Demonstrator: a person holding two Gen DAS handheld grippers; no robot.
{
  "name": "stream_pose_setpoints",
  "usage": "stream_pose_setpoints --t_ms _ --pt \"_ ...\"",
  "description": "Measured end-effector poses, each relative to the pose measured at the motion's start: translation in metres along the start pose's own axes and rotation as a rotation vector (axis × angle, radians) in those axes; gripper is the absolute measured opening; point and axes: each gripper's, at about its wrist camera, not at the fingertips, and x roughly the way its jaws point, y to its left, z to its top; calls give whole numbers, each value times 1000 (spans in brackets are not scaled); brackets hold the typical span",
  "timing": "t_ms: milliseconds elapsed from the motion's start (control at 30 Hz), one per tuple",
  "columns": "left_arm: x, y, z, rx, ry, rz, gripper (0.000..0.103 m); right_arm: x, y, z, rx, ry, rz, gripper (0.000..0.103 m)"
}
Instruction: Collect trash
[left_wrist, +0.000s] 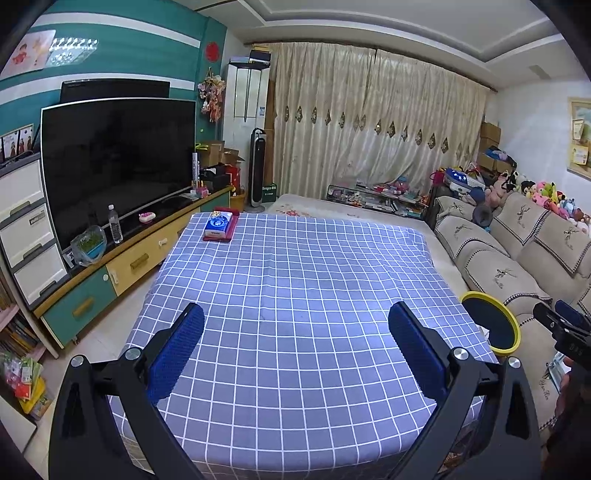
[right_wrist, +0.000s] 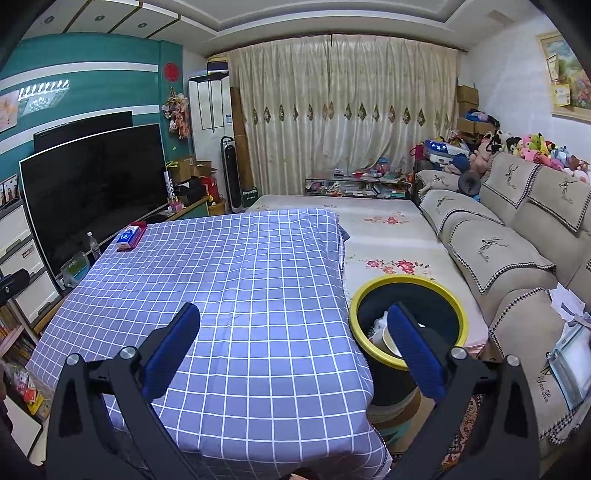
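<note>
A black trash bin with a yellow rim (right_wrist: 408, 284) stands on the floor at the right side of the table, with white and pale trash inside (right_wrist: 380, 328). It also shows in the left wrist view (left_wrist: 489, 325). My left gripper (left_wrist: 295, 347) is open and empty above the near part of the blue checked tablecloth (left_wrist: 295, 266). My right gripper (right_wrist: 293, 349) is open and empty above the table's near right part (right_wrist: 240, 277), its right finger in front of the bin. The right gripper's tip shows at the right edge of the left wrist view (left_wrist: 561, 328).
A blue tissue pack on a red tray (left_wrist: 221, 226) lies at the table's far left corner. A TV (left_wrist: 114, 166) on a cabinet runs along the left. A beige sofa (right_wrist: 517, 251) with crumpled white paper (right_wrist: 567, 301) is on the right. A floral mat (right_wrist: 388, 240) lies beyond.
</note>
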Motion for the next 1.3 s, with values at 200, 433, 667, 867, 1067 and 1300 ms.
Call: stream_pose_setpoints --t_ms 200,433,667,867,1067,1300 --pt "2 -2 -1 0 9 3 98 4 1 0 1 6 0 97" --pt "2 -5 -1 8 5 6 98 6 0 -1 7 4 6 97" --pt "-1 -5 1 14 -4 7 98 4 -2 0 10 -7 7 97" --pt "-1 -5 0 15 -4 7 98 4 -2 0 14 -9 7 97" --pt "-1 -5 0 15 -2 6 98 4 -1 -1 12 -8 7 97" --pt "-2 -4 1 19 4 6 98 3 -1 1 12 -5 8 97"
